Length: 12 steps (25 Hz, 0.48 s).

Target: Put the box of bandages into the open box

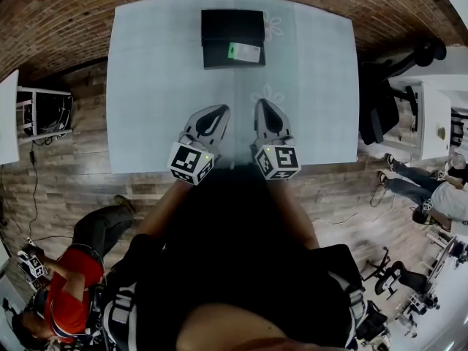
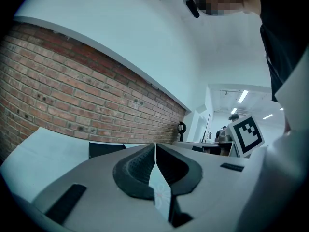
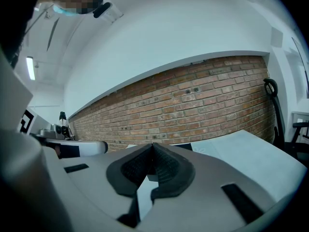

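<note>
A black open box (image 1: 232,28) stands at the far edge of the pale table (image 1: 153,86). A small white box of bandages (image 1: 245,52) with a green mark lies on the black box's near half. Both grippers hover side by side over the table's near edge, well short of the box. My left gripper (image 1: 219,110) is shut with nothing in it, its tips meeting (image 2: 155,146). My right gripper (image 1: 262,105) is also shut and empty (image 3: 152,146). The black box shows low behind the jaws in the left gripper view (image 2: 106,150) and in the right gripper view (image 3: 193,147).
A brick wall (image 2: 72,105) runs behind the table. A black chair (image 1: 380,108) and a white desk (image 1: 431,119) stand to the right. A person in a red shirt (image 1: 69,284) sits at the lower left, and other people sit at the right.
</note>
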Each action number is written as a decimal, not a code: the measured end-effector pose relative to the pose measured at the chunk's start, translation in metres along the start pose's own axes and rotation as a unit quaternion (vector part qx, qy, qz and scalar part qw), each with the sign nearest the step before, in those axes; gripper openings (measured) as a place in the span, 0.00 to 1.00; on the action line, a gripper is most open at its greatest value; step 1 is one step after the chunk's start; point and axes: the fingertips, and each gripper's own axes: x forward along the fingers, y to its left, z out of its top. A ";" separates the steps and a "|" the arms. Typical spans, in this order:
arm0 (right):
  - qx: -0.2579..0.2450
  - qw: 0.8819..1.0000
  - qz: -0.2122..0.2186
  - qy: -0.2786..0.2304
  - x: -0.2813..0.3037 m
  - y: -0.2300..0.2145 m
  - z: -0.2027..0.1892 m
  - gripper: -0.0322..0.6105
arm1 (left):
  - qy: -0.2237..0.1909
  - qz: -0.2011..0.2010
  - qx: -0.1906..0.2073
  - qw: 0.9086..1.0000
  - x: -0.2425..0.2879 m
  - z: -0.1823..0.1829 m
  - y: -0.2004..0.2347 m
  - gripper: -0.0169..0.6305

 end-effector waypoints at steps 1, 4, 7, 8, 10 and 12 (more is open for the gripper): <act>-0.001 1.000 0.000 0.000 -0.001 0.000 -0.001 0.09 | 0.000 -0.001 0.000 1.000 0.000 -0.001 -0.001 0.09; -0.002 1.000 -0.001 0.000 -0.002 -0.001 -0.002 0.09 | 0.001 -0.002 0.000 1.000 0.000 -0.002 -0.002 0.09; -0.002 1.000 -0.002 0.002 -0.004 -0.003 -0.003 0.09 | 0.002 -0.002 0.000 1.000 0.001 -0.003 -0.004 0.09; -0.002 1.000 -0.001 0.002 -0.004 -0.003 -0.003 0.09 | 0.002 -0.002 -0.001 1.000 0.001 -0.003 -0.004 0.09; -0.003 1.000 -0.001 0.001 -0.004 -0.004 -0.002 0.09 | 0.002 -0.002 -0.002 1.000 0.002 -0.002 -0.004 0.09; -0.004 1.000 0.000 0.001 -0.004 -0.004 -0.002 0.09 | 0.002 -0.003 -0.003 1.000 0.003 -0.003 -0.004 0.09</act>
